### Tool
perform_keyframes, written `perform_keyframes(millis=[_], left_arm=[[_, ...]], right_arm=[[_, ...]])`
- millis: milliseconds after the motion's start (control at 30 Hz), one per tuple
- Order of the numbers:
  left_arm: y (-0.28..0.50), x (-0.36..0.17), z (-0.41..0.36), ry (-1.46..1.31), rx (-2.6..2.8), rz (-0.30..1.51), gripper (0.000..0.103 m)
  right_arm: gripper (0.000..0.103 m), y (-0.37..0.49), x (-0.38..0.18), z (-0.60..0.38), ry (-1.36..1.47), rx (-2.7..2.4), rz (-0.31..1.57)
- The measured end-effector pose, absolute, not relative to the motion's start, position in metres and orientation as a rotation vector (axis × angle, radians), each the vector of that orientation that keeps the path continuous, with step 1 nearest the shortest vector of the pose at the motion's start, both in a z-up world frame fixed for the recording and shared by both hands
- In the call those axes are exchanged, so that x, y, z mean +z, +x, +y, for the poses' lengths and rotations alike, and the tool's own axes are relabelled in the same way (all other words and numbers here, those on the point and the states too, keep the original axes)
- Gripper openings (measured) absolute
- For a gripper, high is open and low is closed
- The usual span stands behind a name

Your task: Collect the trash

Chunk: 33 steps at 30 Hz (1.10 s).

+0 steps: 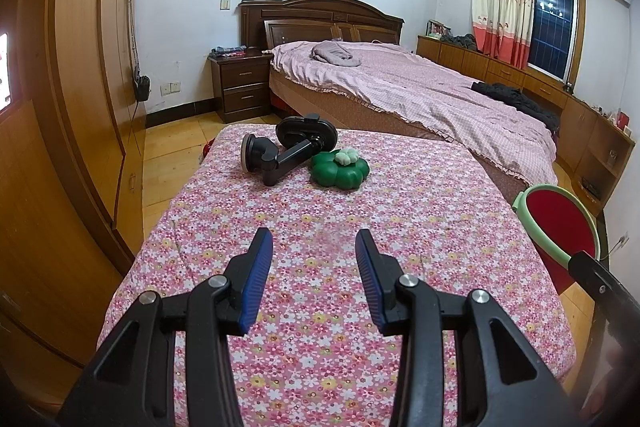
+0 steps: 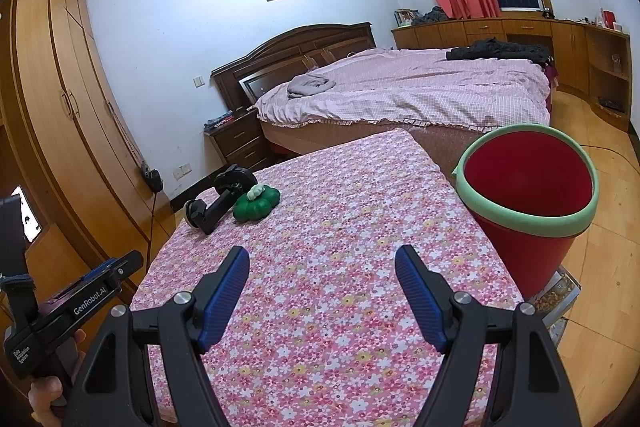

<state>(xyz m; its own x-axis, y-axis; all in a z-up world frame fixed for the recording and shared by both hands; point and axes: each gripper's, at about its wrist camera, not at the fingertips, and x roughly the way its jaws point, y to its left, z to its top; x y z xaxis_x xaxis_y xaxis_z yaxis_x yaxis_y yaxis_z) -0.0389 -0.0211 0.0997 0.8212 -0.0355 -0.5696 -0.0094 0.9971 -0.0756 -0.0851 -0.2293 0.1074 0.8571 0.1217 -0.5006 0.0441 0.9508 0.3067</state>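
Observation:
A black phone holder with a suction cup [image 1: 286, 149] [image 2: 218, 201] and a green clover-shaped object with a white top [image 1: 340, 169] [image 2: 256, 205] lie side by side, touching, at the far end of a table under a pink floral cloth [image 1: 360, 307] [image 2: 340, 227]. A red bin with a green rim [image 1: 560, 223] [image 2: 528, 195] stands off the table's right edge. My left gripper [image 1: 314, 239] is open and empty above the near part of the cloth. My right gripper [image 2: 322, 257] is open and empty above the cloth, left of the bin.
A bed with a pink cover [image 1: 420, 83] [image 2: 400, 91] runs along the table's far right. A dark nightstand [image 1: 242, 87] stands beyond the table. Wooden wardrobes [image 1: 80, 67] line the left wall. Low wooden cabinets [image 2: 580, 47] sit under the window.

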Motion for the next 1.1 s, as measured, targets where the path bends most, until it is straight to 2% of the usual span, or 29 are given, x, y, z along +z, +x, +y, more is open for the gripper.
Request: perform_keyframes(millis=[1100], left_arm=[[-0.0378,0.1028,-0.0188,-0.079,-0.01,0.604,0.043]], right_arm=[[0.078,-0.085,0.1143,-0.2264,0.312,0.048,0.536]])
